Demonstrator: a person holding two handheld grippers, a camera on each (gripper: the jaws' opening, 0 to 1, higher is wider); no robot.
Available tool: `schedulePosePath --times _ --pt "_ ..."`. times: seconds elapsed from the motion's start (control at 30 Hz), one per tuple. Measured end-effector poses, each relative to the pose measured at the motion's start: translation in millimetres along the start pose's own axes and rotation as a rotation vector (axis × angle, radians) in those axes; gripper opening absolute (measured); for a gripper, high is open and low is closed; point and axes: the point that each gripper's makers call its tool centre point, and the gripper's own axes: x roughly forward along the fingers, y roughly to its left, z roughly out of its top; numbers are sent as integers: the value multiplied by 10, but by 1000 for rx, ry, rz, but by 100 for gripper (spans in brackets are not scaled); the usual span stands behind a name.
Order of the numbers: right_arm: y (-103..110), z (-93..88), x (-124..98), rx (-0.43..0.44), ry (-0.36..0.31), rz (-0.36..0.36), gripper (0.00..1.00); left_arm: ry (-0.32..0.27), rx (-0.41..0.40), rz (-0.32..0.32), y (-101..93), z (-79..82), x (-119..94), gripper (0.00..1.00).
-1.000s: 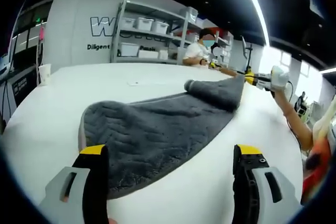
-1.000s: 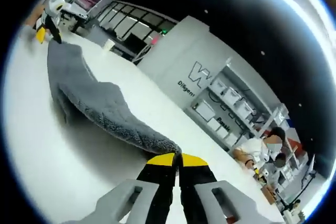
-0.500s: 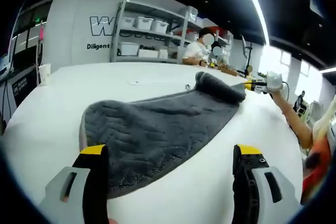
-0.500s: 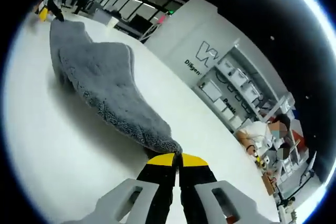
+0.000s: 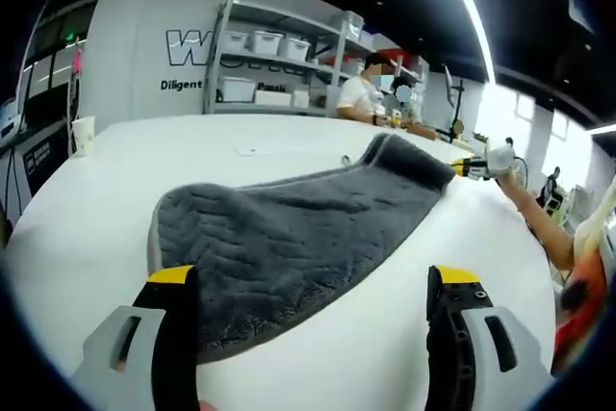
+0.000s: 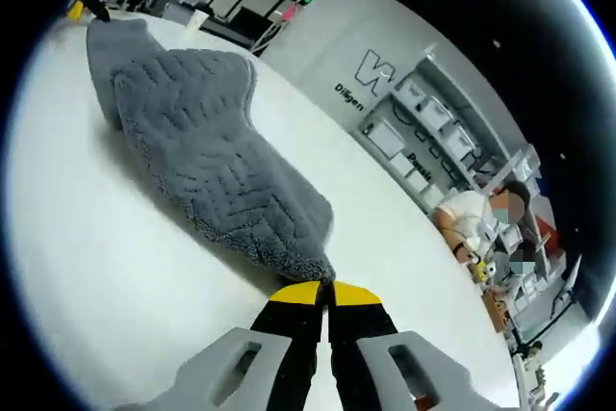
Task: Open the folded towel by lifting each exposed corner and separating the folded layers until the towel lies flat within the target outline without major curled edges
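A grey textured towel [image 5: 289,228] lies stretched across the white table [image 5: 87,218], from near my left gripper to the far right. My left gripper [image 5: 313,320] stands open just above the table, its left finger over the towel's near edge, nothing between the jaws. At the towel's far corner the right gripper [image 5: 472,166] shows small, held by a person's hand. In the right gripper view my right gripper [image 6: 325,293] is shut on the towel [image 6: 202,161] corner, the cloth running away from it to the upper left over the table [image 6: 106,276].
Shelving with white bins [image 5: 269,64] stands behind the table, and people sit at a bench [image 5: 375,103] beyond it. A paper cup [image 5: 84,134] stands at the table's far left edge. A person's arm [image 5: 539,228] reaches in from the right.
The right gripper has pulled the towel's far corner outward and down, so the raised fold has unrolled and the cloth lies flatter and wider. My left gripper has stayed in place.
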Motion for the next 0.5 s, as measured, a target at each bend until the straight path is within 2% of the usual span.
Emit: schedulePosePath --times 0.5 --pt "-342 -387 -60 45 57 -75 0 8 -2 5 21 -21 16 95"
